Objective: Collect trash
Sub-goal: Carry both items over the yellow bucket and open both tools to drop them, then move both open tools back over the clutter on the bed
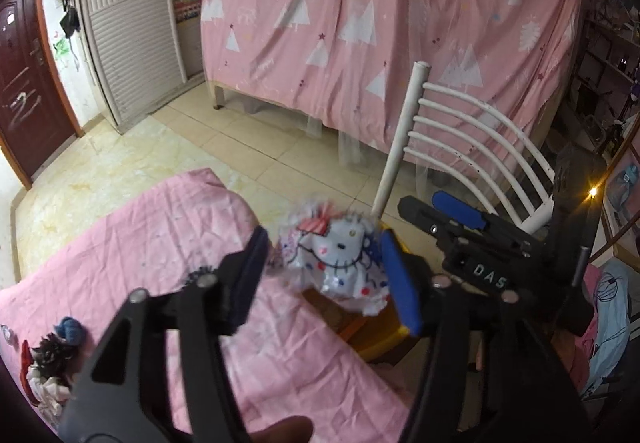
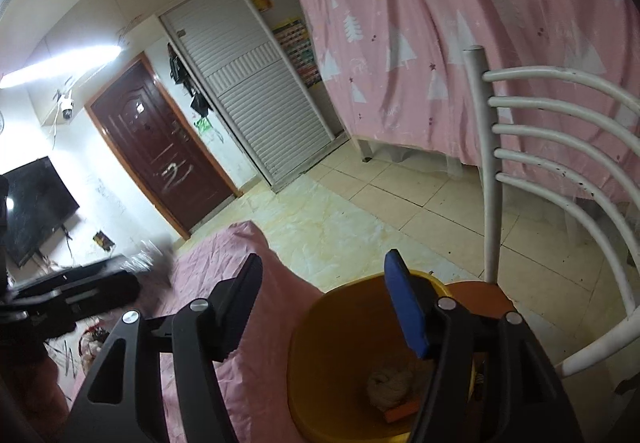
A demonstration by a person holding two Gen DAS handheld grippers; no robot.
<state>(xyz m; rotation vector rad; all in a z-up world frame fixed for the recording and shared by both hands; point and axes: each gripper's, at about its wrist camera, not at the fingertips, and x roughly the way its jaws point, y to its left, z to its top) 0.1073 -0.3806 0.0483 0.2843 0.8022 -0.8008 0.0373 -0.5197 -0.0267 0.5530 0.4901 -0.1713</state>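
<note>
Item: yellow bin (image 2: 320, 371) on the chair (image 2: 552, 179) seat, directly below my right claw (image 2: 324, 307). It already holds a pale crumpled wad (image 2: 390, 383) and an orange scrap (image 2: 400, 414), so I judge collection partly done.

Item: printed plastic wrapper (image 1: 334, 257), between the fingers of my left claw (image 1: 324, 275), over the bin's edge. The jaws stand apart and I see no pad pressing it; whether it hangs or falls, blur hides.

Item: right claw, spread, nothing between its fingers.

Item: heap of scraps (image 1: 48, 359) on the pink sheet (image 1: 168, 243), down-left of the left claw, still to fetch.

Left view alone shows wrapper and heap clearly; right view alone shows the bin's contents.
</note>
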